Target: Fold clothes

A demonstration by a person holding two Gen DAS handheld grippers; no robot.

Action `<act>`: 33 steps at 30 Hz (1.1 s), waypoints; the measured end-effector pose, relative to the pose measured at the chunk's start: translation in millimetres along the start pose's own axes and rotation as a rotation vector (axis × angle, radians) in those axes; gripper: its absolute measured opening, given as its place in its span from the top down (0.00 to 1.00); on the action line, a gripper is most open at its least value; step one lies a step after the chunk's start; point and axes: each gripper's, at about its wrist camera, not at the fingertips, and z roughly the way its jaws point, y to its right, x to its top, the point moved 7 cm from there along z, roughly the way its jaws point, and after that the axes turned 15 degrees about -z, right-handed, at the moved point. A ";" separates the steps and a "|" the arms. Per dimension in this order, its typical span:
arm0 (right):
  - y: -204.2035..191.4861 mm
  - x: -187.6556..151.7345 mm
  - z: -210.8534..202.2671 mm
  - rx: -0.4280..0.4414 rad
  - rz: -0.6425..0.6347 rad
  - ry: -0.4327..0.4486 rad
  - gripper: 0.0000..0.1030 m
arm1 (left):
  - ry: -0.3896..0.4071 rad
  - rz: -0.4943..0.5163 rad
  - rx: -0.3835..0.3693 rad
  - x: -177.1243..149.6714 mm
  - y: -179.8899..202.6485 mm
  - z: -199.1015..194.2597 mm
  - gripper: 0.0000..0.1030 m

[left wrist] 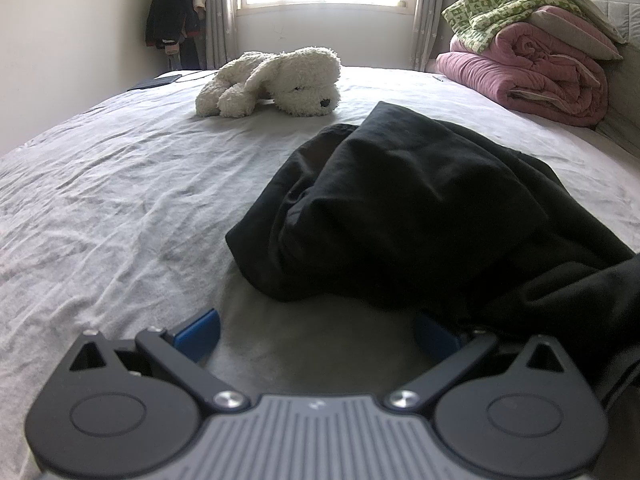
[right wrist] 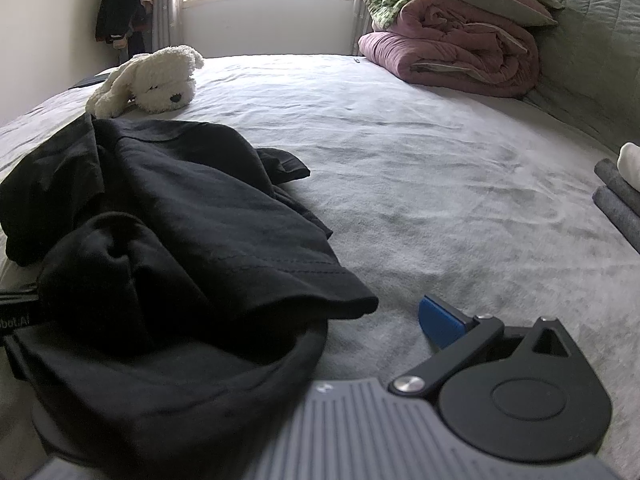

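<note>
A crumpled black garment [left wrist: 400, 208] lies in a heap on the grey bed sheet [left wrist: 100, 200]. My left gripper [left wrist: 316, 336] rests low on the sheet just in front of the heap, open, with nothing between its blue fingertips [left wrist: 198, 336]. A fold of the cloth hangs over its right finger. In the right wrist view the black garment [right wrist: 180, 220] drapes over the left side of my right gripper [right wrist: 320, 330] and hides that finger. The other blue fingertip [right wrist: 440, 324] stands wide out over the bare sheet [right wrist: 440, 160], so this gripper is open.
A white plush dog [left wrist: 276, 80] lies farther up the bed. Folded pink and green quilts [left wrist: 532, 60] are stacked at the back right by a padded headboard [right wrist: 592, 60]. Folded grey and white clothes [right wrist: 620, 196] sit at the right edge. Dark coats [left wrist: 172, 12] hang in the corner.
</note>
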 end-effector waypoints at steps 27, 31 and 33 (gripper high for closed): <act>-0.2 9.8 -9.8 0.069 0.000 -0.082 0.00 | -0.117 -0.001 -0.009 7.4 -5.0 -13.7 0.00; 2.4 16.3 -16.5 0.090 -0.005 -0.065 0.00 | -0.139 0.000 -0.023 13.7 -8.6 -19.5 0.00; 3.3 20.3 -20.2 0.092 -0.021 -0.054 0.00 | -0.138 0.007 -0.035 17.6 -9.7 -21.8 0.00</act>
